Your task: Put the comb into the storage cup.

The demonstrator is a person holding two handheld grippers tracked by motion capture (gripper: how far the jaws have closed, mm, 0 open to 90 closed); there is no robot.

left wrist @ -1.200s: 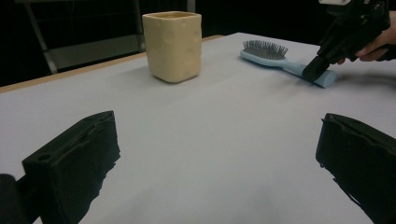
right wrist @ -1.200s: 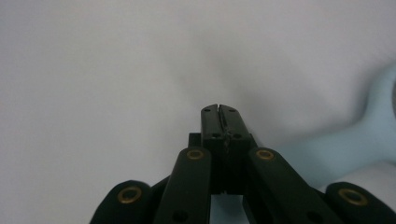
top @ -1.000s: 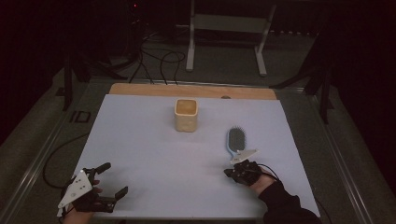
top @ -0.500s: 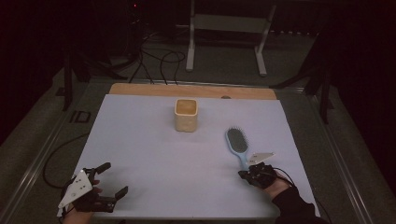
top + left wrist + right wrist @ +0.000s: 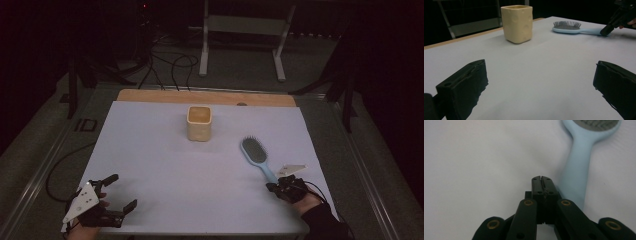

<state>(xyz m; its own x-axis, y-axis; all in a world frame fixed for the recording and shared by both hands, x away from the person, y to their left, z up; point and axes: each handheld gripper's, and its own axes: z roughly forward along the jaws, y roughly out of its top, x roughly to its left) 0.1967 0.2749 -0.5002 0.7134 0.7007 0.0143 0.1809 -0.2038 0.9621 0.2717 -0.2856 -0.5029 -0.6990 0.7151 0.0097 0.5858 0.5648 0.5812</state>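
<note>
Right gripper (image 5: 274, 186), jaws pressed together and empty, sits at the handle end of the pale blue hairbrush (image 5: 257, 156), which lies right of the cream cup (image 5: 199, 123). It has drawn back toward the person since the earlier frame. Judged next: open, then clasp the handle. Left gripper (image 5: 119, 194) spread, idle.

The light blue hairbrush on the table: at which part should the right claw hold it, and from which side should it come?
Probably the handle of the hairbrush. It is slim and straight, lies flat with the bristles up, and its end points at the right claw, which is shut beside it. Open the jaws, come from above at the near end and close across the handle's width.
</note>
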